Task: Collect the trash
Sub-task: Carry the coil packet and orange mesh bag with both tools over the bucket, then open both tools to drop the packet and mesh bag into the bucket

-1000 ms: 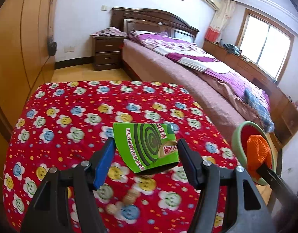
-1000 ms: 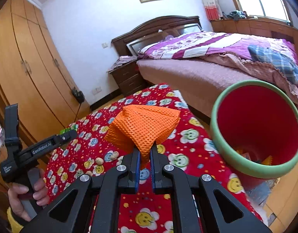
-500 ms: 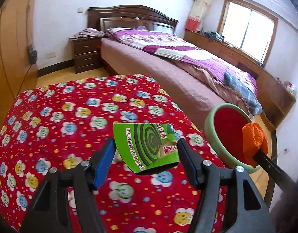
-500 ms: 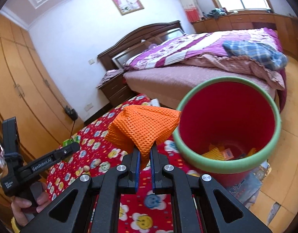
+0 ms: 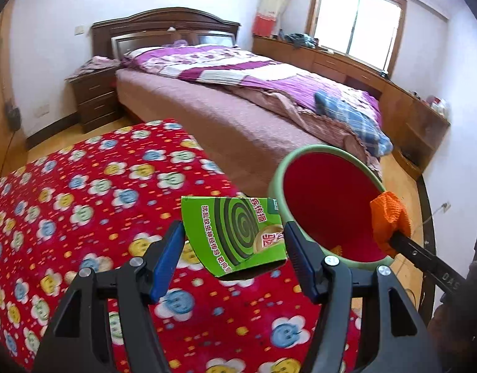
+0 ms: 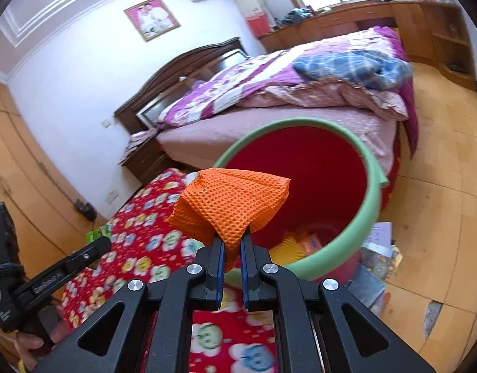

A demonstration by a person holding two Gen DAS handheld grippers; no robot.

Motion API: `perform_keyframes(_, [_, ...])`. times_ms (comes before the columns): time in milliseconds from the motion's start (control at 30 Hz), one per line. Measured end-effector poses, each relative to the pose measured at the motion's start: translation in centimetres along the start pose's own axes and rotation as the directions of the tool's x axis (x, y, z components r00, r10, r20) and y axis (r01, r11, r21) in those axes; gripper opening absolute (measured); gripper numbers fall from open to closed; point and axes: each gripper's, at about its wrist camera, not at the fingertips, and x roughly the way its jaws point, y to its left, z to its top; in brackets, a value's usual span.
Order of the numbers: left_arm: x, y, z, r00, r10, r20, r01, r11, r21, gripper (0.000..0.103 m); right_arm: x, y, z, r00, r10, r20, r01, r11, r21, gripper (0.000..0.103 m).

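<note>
Carrying both bits to the bin (image 5: 330, 205): my left claw (image 5: 233, 247) clamped across the green box (image 5: 233, 234), right claw (image 6: 231, 253) pinched tight on orange mesh (image 6: 230, 205), w/ mesh over the rim so it drops inside.

The left hand-held gripper (image 5: 233, 250) is held angled downward, jaws set wide and clamped. The right hand-held gripper (image 6: 231, 250) is held nearly closed, pinching.
</note>
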Motion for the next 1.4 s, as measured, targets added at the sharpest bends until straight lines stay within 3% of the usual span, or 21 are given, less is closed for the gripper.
perform_keyframes(267, [1.9, -2.7, 0.2, 0.999, -0.045, -0.012, 0.045, 0.998, 0.037, 0.066, 0.7, -2.4, 0.3, 0.997, -0.074, -0.007, 0.074, 0.997, 0.013, 0.015])
perform_keyframes(433, [2.8, -3.7, 0.2, 0.998, -0.062, -0.022, 0.063, 0.997, 0.051, 0.066, 0.9, -3.6, 0.3, 0.997, -0.080, -0.004, 0.081, 0.996, 0.041, 0.030])
perform_keyframes(933, [7.1, -7.7, 0.3, 0.991, -0.128, -0.042, 0.133, 0.979, 0.154, 0.066, -0.5, -5.2, 1.1, 0.995, -0.089, 0.035, 0.087, 0.995, 0.050, 0.030])
perform_keyframes(1167, [8.9, -7.9, 0.5, 0.983, -0.155, -0.099, 0.165, 0.982, 0.094, 0.070, -0.5, -6.0, 0.9, 0.995, -0.101, 0.026, 0.099, 0.993, 0.069, 0.030])
perform_keyframes(1400, [8.0, -7.2, 0.2, 0.986, -0.129, -0.102, 0.137, 0.987, 0.079, 0.070, -0.4, -5.6, 0.8, 0.995, -0.094, 0.012, 0.094, 0.994, 0.051, 0.031])
